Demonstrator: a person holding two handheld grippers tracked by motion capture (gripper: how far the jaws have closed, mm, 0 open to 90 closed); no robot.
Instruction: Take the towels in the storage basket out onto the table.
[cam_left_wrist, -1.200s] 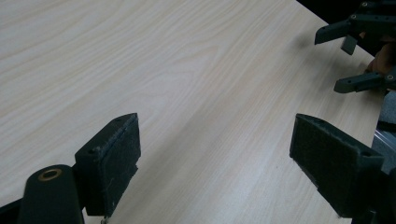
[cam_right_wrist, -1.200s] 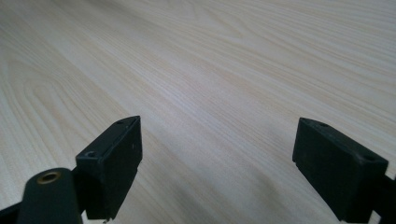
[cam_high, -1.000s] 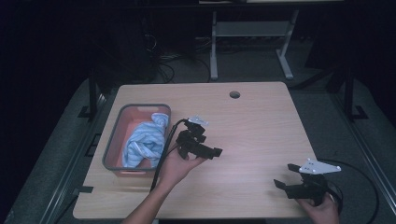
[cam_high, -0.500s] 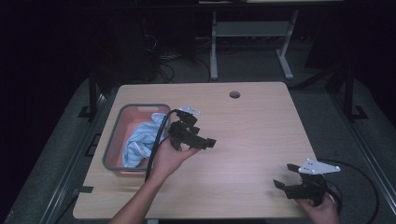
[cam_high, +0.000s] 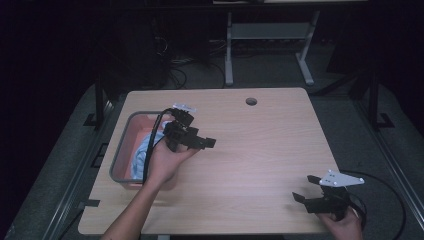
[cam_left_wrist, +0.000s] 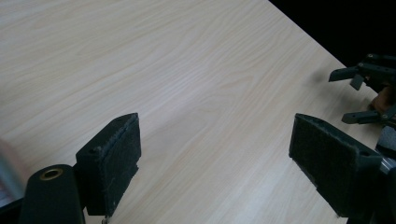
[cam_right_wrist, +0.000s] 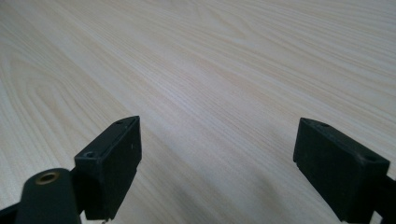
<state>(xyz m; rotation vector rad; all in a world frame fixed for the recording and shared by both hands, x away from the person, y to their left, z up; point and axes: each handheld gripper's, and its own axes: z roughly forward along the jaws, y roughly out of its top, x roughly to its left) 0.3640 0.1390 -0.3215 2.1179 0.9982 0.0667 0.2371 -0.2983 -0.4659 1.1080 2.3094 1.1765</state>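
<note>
High view: my left gripper (cam_high: 192, 141) hangs empty, jaws apart, at the bin's (cam_high: 121, 148) right rim — the blue cloth (cam_high: 141, 155) lies just left of it inside, partly hidden by hand and cable. Left gripper view: jaws wide over bare table (cam_left_wrist: 187, 70). Right gripper view: right gripper (cam_right_wrist: 217, 154) spread, empty — well apart, near right corner.
</note>
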